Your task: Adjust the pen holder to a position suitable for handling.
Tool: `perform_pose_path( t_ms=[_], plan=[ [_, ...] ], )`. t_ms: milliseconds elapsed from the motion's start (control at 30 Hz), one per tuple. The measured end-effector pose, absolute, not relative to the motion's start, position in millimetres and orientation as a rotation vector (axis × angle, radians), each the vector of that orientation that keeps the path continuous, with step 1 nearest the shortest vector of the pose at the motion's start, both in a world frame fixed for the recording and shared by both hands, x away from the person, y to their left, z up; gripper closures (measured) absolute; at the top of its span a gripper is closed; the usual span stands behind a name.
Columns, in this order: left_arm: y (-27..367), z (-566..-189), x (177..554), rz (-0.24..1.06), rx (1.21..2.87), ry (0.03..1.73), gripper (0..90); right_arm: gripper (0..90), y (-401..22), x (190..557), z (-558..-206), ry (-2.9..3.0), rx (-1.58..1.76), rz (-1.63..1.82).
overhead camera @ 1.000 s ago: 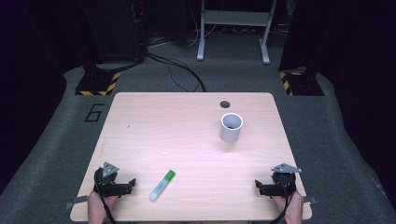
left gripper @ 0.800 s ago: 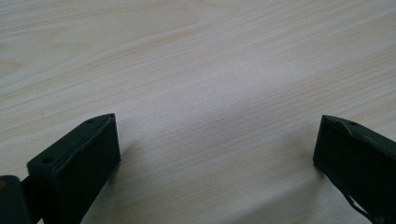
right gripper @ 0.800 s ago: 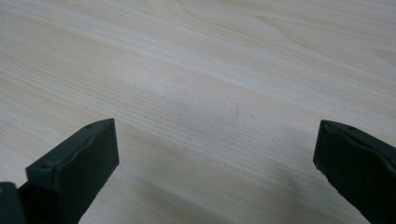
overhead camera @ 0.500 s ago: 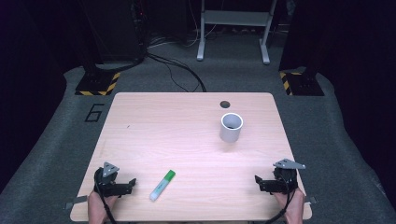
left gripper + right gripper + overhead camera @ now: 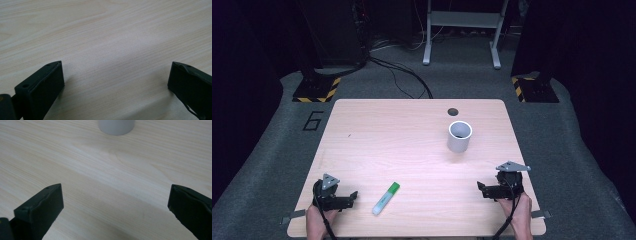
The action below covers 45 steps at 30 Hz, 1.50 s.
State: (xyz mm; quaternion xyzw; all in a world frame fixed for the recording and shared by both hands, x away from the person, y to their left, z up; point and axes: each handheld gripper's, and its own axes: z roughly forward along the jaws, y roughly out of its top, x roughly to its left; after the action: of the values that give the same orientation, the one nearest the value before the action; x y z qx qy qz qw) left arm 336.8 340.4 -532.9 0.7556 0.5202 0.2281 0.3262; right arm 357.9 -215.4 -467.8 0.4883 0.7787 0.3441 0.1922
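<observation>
So far nothing is grasped: your left gripper and right gripper rest with jaws spread wide. Just right of the left gripper lies the green-capped marker, untouched, well short of the grey cup.

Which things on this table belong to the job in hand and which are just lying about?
Likely part of the job:
- green-capped marker, lying nearest the left tongs
- grey cup, upright, ahead of the right tongs
Both tongs are open and hold nothing.

Just there:
- dark hole in the table
- cables on the floor
- metal stand behind
</observation>
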Motion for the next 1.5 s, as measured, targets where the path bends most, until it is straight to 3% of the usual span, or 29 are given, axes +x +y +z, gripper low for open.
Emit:
perform_pose_path(
  t_ms=[1500],
  plan=[
    [341, -533, 337, 0.597, 1.991, 1.359, 0.3, 0.0, -163, 466, -430, 2.292, 1.349, 0.944]
  ],
)
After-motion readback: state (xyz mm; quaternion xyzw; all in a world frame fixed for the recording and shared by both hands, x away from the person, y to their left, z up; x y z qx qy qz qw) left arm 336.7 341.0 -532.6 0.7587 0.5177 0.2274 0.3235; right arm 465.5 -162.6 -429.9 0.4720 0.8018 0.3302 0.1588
